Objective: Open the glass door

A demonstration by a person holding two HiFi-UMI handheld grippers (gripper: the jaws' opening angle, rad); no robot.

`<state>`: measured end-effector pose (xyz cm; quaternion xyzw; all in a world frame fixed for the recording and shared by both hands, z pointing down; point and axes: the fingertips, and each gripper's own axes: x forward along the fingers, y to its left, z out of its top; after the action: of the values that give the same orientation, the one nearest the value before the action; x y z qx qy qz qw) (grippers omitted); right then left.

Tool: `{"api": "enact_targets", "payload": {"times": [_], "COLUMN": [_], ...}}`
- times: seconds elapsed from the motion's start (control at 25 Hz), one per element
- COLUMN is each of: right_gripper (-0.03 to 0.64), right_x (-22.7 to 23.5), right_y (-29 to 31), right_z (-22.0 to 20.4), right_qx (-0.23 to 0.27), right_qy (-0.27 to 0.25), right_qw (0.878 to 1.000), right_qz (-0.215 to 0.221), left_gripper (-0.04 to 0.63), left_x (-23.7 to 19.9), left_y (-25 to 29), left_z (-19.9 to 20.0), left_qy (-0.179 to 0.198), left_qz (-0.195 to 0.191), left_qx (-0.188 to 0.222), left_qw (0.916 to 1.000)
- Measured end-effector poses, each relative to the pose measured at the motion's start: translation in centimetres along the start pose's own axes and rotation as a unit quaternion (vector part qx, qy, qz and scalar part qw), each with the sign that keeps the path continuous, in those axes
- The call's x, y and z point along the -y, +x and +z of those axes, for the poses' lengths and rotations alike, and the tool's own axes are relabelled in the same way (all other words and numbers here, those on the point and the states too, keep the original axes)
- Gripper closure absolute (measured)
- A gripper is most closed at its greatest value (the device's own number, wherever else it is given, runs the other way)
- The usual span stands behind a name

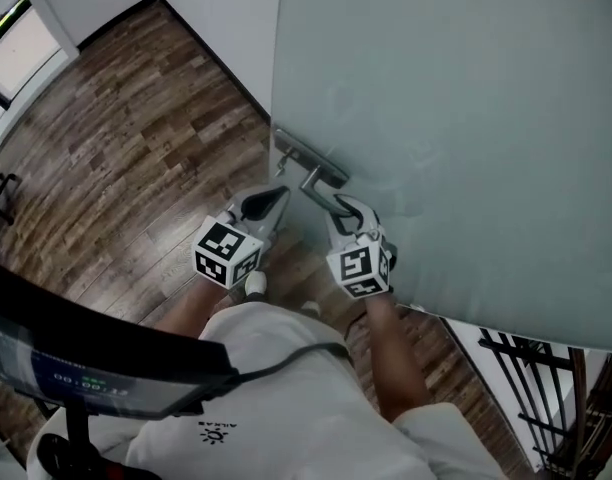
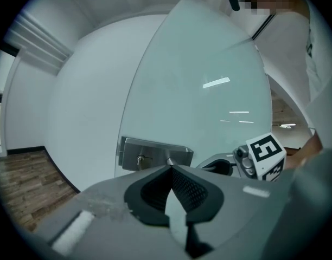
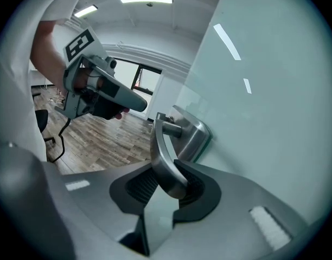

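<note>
Right gripper view, centre: right gripper (image 3: 171, 182) clamps the curved brushed-metal lever (image 3: 159, 140); left gripper (image 2: 170, 168) ribbed jaws meet, empty, near frosted glass door (image 2: 209, 91).

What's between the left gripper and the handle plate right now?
Nothing. The left gripper view shows a bare stretch from left gripper to handle plate.

The left tongs (image 2: 170, 169) filled the lower centre, tips together with nothing between them. Just beyond them a metal lock plate (image 2: 149, 151) sat on the frosted glass door (image 2: 198, 91). The right tongs (image 2: 224, 166) and their marker cube (image 2: 266, 153) showed at lower right, wood floor (image 2: 19, 183) at lower left.
</note>
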<state>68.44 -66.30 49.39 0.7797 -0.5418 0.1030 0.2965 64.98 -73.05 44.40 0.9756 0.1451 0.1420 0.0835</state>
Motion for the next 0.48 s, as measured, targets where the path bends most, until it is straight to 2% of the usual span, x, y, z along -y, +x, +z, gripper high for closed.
{"api": "enact_targets", "payload": {"times": [0.28,0.48], "right_gripper": [0.532,0.533], "right_x": [1.3,2.9], "right_y": [-0.5,-0.2], "right_z": [-1.7,-2.6], "right_qx": [-0.001,-0.005], "right_qy": [0.000,0.011], "right_qw": [0.999,0.999], "right_qz": [-0.037,-0.051], "left_gripper": [0.591,0.591], "left_x": [1.0,1.0], "left_y": [-0.3,0.8], "left_z": [-0.9,-0.9], "left_qy": [0.026,0.028], "left_qz": [-0.042,-0.041], "left_qx": [-0.010,-0.010], "left_qw": [0.9987,0.9987]}}
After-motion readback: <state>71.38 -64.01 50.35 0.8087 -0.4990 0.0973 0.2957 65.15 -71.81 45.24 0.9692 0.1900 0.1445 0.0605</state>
